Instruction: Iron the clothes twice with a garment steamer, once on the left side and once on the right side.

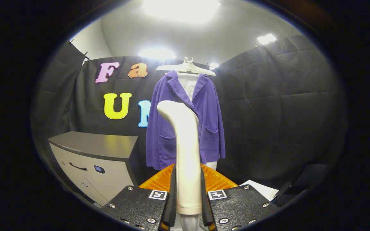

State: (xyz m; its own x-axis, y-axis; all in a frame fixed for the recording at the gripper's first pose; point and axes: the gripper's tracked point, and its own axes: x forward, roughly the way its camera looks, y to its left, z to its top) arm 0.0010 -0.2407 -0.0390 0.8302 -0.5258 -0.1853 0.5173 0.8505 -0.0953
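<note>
I can read no text here; the square coded markers (157, 194) on my tool (188, 195) carry patterns, no words.

Supports in the booth, located from the gripper (188, 171). Both fingers clamp the white steamer handle (185, 141), which stands upright between them. Just beyond the fingers lies an orange ribbed surface (218, 180); what rests on it cannot be told. Far beyond the fingers, a white hanger (186, 67) against the black wall carries a purple jacket (209, 125) over a white garment (188, 85). Left of the fingers stands a grey cabinet (98, 154). Right of the fingers, a white sheet (262, 189) lies on a dark surface.
</note>
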